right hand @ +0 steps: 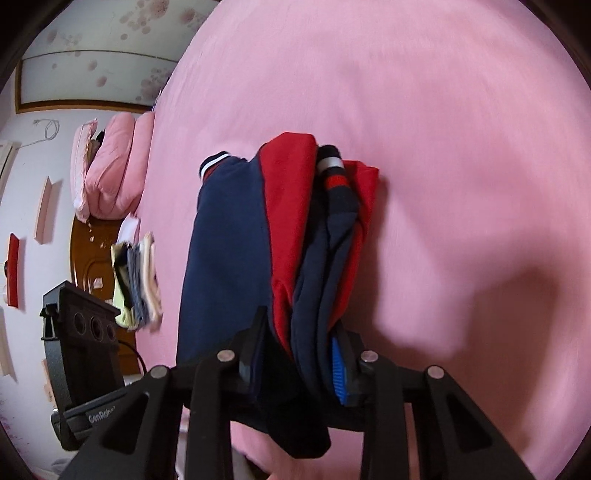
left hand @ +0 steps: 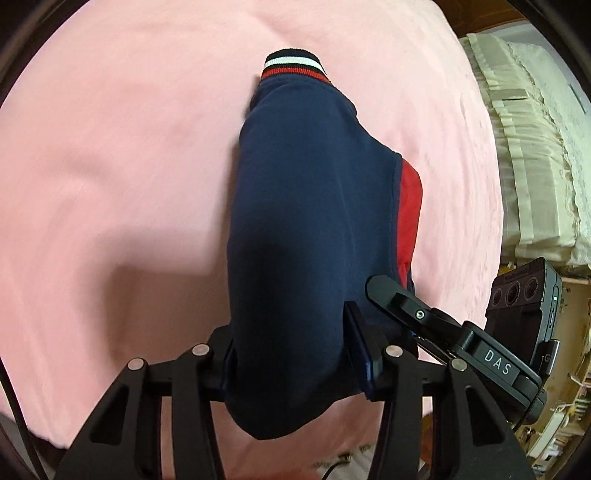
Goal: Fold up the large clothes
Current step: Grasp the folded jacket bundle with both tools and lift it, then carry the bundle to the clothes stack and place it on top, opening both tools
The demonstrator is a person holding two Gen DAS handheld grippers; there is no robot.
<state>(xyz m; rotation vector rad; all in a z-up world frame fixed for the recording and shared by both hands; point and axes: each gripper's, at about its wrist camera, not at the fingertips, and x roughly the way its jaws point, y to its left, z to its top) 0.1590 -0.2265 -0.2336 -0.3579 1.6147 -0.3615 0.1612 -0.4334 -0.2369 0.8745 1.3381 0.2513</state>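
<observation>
both claws, left claw (left hand: 291,350) and right claw (right hand: 299,360), clenched on bunched navy-red fleece jacket (left hand: 306,206); ribbed striped cuff.

A home bedroom: pink-sheeted bed (right hand: 424,110), pink pillows (right hand: 110,173), floral wallpaper (right hand: 110,29).

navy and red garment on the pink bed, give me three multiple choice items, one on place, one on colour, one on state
1. Where are the folded clothes stacked?
A. near the bed's edge by the pillows
B. on the floor
C. on a chair

2. What colours stripe the cuff?
A. green and yellow
B. black, white and red
C. plain grey

3. How do both tongs stand?
A. open
B. shut on the garment
C. shut on nothing

Key: 1 A, the stack of folded clothes lies below the pillows on the bed. 2 B, the cuff shows those bands. 3 B, the left tongs and right tongs each pinch the garment.
</observation>
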